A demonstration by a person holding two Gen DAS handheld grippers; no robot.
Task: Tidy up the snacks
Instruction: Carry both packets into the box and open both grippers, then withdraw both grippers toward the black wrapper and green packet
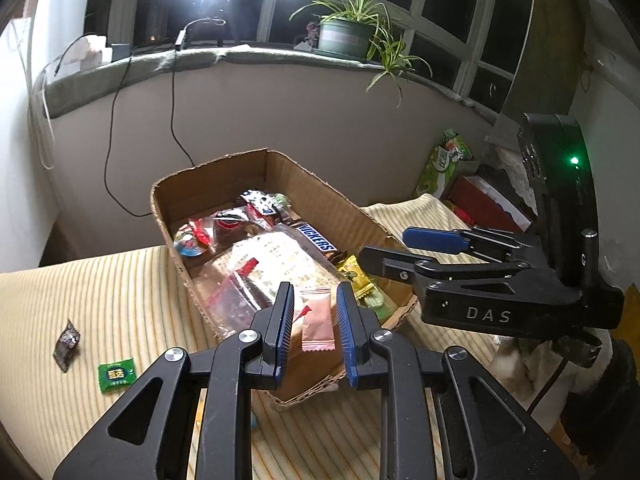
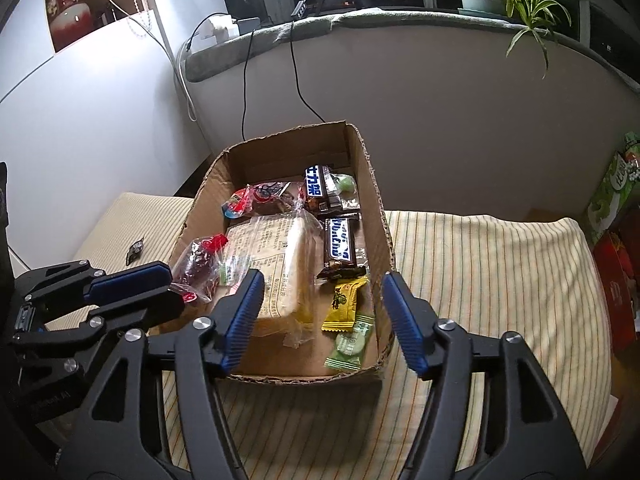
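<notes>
A cardboard box (image 2: pixel 372 200) with ragged edges sits on a yellow striped cloth (image 2: pixel 480 280), holding the gathered snacks. Largest among them is a clear bag of sliced bread (image 2: pixel 276 264) printed with small text too fine to read. Beside it lie two brown Snickers bars: one (image 2: pixel 340 246) shows its Latin lettering upside down in the right wrist view, the other (image 2: pixel 318 188) carries Chinese characters. Nearer the front wall are a yellow candy (image 2: pixel 344 304) and a pale green candy (image 2: pixel 350 348). The right gripper (image 2: pixel 324 320) hangs over these with its jaws spread and nothing between them; its body reads "DAS". The left gripper (image 1: pixel 312 320) is clenched on a pink sachet (image 1: pixel 318 322) above the box's near corner. On the cloth outside lie a green packet (image 1: pixel 117 374) with Chinese writing and a dark wrapped sweet (image 1: pixel 67 344).
</notes>
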